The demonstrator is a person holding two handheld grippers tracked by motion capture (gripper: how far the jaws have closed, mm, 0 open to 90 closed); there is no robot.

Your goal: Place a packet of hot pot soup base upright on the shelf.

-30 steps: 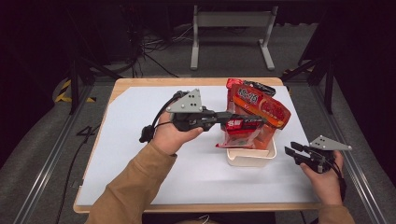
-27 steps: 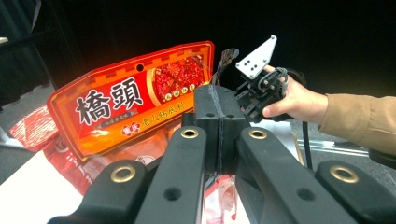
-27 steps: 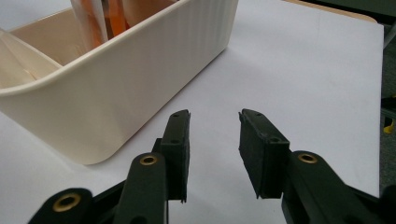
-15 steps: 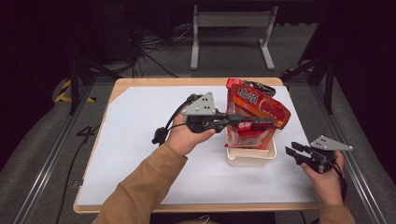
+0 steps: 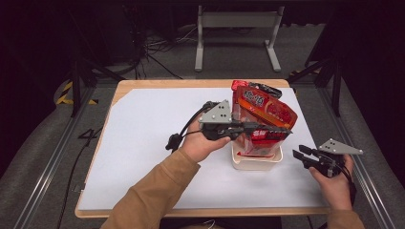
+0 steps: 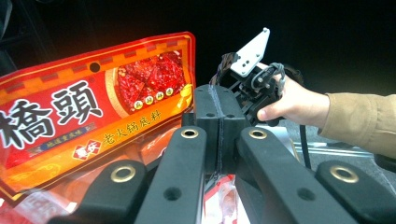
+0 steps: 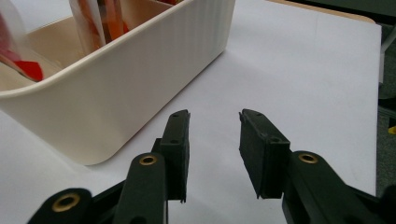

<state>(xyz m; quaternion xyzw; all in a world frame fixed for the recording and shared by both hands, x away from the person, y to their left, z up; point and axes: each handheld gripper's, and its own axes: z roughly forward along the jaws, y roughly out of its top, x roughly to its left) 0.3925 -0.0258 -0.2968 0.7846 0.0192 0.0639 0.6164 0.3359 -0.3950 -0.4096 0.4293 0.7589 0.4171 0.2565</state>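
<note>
A white plastic bin (image 5: 257,163) stands on the white sheet (image 5: 143,143) at right of centre, with several red food packets (image 5: 267,107) upright in it. My left gripper (image 5: 288,130) lies level across the front of the packets, pointing right, jaws shut with nothing visible between the pads. In the left gripper view the shut gripper (image 6: 219,91) sits beside a large red packet (image 6: 93,107). My right gripper (image 5: 297,153) hovers just right of the bin, open and empty. The right gripper view shows the gripper (image 7: 214,119) over bare sheet with the bin wall (image 7: 116,93) at left.
The sheet covers a wooden table (image 5: 167,84) whose edge runs close behind the bin. A metal stand (image 5: 236,33) and cables lie on the dark floor beyond. The other hand and its gripper (image 6: 254,70) appear past my left jaws.
My left gripper has moved to the right and slightly down, from left of the bin to across the packets. The right gripper has stayed where it was.
</note>
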